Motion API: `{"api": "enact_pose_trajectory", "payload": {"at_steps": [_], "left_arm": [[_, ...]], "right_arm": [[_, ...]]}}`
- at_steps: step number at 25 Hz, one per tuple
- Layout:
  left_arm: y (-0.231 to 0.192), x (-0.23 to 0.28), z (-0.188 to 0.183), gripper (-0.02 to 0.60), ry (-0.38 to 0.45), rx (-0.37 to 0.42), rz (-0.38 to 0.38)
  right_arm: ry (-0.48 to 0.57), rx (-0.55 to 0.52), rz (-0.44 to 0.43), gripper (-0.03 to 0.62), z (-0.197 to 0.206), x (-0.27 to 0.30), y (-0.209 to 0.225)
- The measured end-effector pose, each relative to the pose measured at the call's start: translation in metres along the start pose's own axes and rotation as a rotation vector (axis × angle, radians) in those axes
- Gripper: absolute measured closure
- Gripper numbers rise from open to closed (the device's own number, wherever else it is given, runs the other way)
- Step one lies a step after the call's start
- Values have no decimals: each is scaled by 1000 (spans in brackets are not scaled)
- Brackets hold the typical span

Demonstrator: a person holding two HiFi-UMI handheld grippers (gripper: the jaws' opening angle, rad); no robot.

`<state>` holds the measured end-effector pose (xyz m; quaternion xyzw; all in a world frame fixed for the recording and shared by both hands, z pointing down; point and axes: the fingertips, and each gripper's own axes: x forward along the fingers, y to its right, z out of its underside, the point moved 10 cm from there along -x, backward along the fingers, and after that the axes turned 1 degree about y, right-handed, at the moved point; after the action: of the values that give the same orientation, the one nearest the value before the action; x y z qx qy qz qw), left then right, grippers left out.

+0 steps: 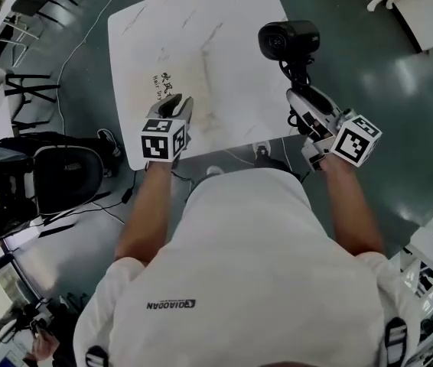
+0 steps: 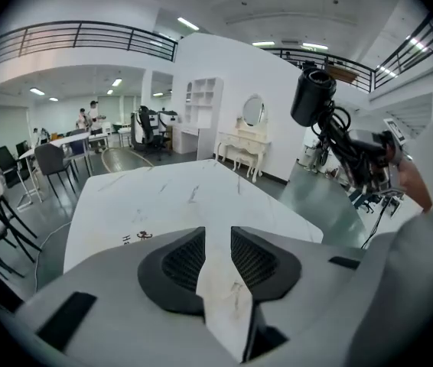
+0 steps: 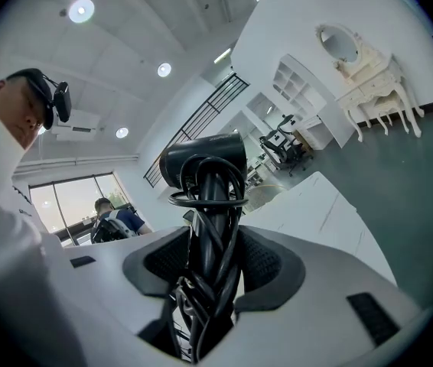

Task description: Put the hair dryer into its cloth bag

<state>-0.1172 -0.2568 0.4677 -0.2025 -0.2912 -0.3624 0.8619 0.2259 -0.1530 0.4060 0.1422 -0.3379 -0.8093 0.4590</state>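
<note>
Got the dryer [image 1: 289,39] clamped in the right gripper [image 1: 302,99], pinched by the handle with the black cord wound round it. Sticks out past the jaws, barrel at the far end, hanging in the air over the right edge of the bench [image 1: 224,21] and touching nothing else. Checks out in the right gripper view too: both pads pressed on that cord-wrapped handle, barrel straight above them.

Over on the other side, got the left gripper [image 1: 177,104] low over the near part of the bench, jaws partway apart and gripping nothing. Shows only plain white in the gap between the pads; can't tell whether that's cloth or bench. Can pick out the bag [image 1: 167,82] mainly by its small printed figure and lettering, just ahead of the left gripper's tips and a bit to their left. White on white, so can't really trace its edges. Lies flat on the bench, well apart from the dryer up and off to the right in the head view.
</note>
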Motion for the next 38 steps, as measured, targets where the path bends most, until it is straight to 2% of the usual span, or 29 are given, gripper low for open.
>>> {"api": "enact_pose_trajectory", "payload": {"at_steps": [6,9,12,15,18,22,26,28,33,38], "left_arm": [[3,61,-9,442,-125,88,11],[9,90,-4,435,-209,140,-6],[17,112,4,418,-290,159,-13],[17,134,10,390,-358,133,-37],[6,151,20,367,-402,49,-78],[-3,157,29,373,-419,-34,-91],[-14,160,39,406,-414,-143,-66],[-17,161,44,414,-412,-172,-54],[-18,159,50,434,-402,-92,-49],[-22,155,51,505,-394,-87,-45]], "right_arm": [[24,-14,-6,384,1,-10,-3],[38,-10,-1,384,7,-25,-3],[48,8,10,382,14,-40,-2],[53,14,26,382,15,-48,3],[57,21,38,382,12,-52,10],[63,37,39,382,7,-58,18],[64,43,37,381,3,-60,24],[64,43,34,381,1,-59,26],[56,36,21,381,-1,-54,27],[38,32,4,381,-3,-49,28]]}}
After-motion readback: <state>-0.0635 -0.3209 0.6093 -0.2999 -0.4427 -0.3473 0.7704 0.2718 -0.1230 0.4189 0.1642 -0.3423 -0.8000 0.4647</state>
